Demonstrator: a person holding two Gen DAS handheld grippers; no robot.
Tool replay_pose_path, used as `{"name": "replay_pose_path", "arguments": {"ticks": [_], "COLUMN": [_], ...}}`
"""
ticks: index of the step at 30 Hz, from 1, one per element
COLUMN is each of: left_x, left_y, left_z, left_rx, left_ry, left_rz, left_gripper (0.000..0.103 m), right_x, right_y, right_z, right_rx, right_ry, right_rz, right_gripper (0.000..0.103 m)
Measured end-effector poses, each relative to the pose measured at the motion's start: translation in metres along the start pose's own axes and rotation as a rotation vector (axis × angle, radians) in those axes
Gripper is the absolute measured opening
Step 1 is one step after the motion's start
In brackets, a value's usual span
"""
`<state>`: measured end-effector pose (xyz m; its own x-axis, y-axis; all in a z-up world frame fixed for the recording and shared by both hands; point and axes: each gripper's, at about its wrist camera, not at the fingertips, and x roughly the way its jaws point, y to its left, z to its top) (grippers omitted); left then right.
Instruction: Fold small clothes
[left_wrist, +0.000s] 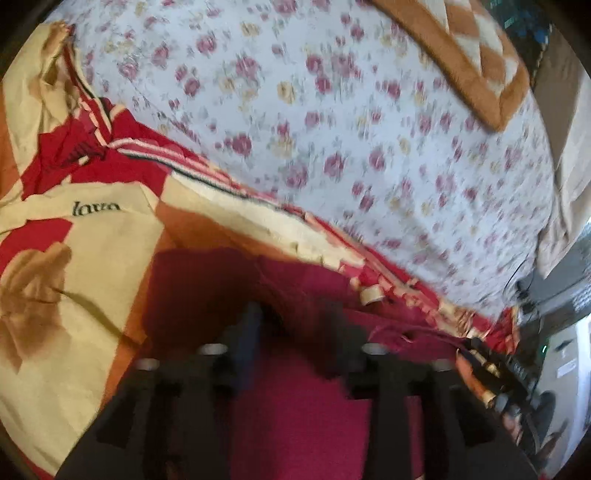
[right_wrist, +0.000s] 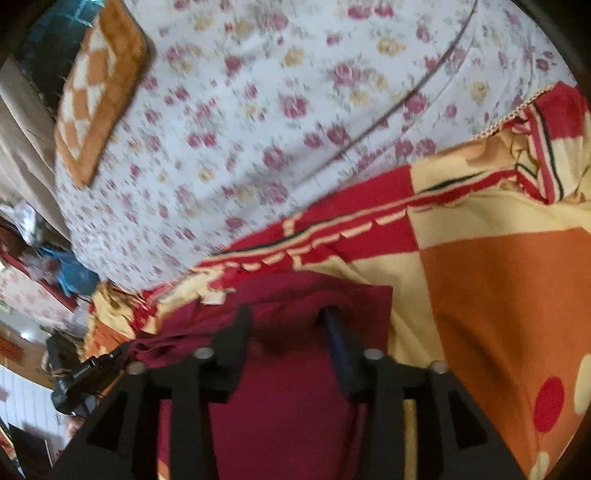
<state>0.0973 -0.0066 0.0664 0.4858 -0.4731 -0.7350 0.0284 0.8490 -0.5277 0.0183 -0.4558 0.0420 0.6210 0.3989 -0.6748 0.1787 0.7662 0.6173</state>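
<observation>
A dark red small garment lies on a patterned red, cream and orange bedcover. In the left wrist view my left gripper is over the garment's upper edge with its fingers spread apart and cloth between them. In the right wrist view the same garment lies under my right gripper, whose fingers are also apart, at the garment's top edge near its corner. The other gripper shows as a black body at the lower left of the right wrist view. Both views are motion-blurred.
A white sheet with pink flowers covers the bed beyond the bedcover. An orange and white checked blanket lies at the far end, also in the right wrist view. Room clutter sits past the bed's edge.
</observation>
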Motion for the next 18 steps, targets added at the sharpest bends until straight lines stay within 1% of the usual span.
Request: {"name": "replay_pose_path", "arguments": {"ticks": [1,2,3,5,8,9,10,13,15,16,17,18], "left_x": [-0.009,-0.018,-0.023,-0.025,-0.02,-0.016,-0.008,0.011,0.02,0.023,0.024,0.025], "left_y": [0.002,0.004,0.006,0.008,0.009,0.009,0.009,0.014,0.016,0.016,0.015,0.013], "left_z": [0.002,0.004,0.006,0.007,0.002,-0.001,-0.005,-0.016,-0.021,-0.023,-0.025,-0.026], "left_rx": [-0.014,-0.031,-0.04,-0.046,-0.023,-0.012,-0.002,0.022,0.053,0.076,0.093,0.111], "left_ry": [-0.037,-0.071,-0.084,-0.078,-0.062,-0.052,-0.029,0.02,0.028,0.029,0.025,0.018], "left_rz": [-0.003,-0.016,-0.033,-0.035,0.007,0.028,0.07,0.153,0.193,0.207,0.218,0.23], "left_gripper": [0.055,0.057,0.057,0.057,0.057,0.057,0.057,0.057,0.057,0.057,0.057,0.057], "right_x": [-0.008,-0.017,-0.025,-0.033,-0.026,-0.019,-0.008,0.018,0.04,0.051,0.066,0.07], "right_y": [0.001,0.003,0.005,0.01,0.025,0.03,0.033,0.031,0.023,0.019,0.012,0.009], "right_z": [-0.001,-0.003,-0.003,-0.006,-0.014,-0.016,-0.018,-0.016,-0.009,-0.004,0.0,0.002], "right_rx": [0.0,-0.005,-0.015,-0.045,-0.137,-0.167,-0.189,-0.197,-0.197,-0.191,-0.169,-0.16], "right_ry": [-0.031,-0.067,-0.092,-0.107,-0.08,-0.069,-0.056,-0.03,-0.011,0.013,0.058,0.067], "right_rz": [-0.015,-0.023,-0.013,0.011,-0.002,-0.022,-0.041,-0.083,-0.155,-0.187,-0.211,-0.218], "right_gripper": [0.064,0.065,0.065,0.065,0.065,0.065,0.065,0.063,0.063,0.062,0.058,0.057]}}
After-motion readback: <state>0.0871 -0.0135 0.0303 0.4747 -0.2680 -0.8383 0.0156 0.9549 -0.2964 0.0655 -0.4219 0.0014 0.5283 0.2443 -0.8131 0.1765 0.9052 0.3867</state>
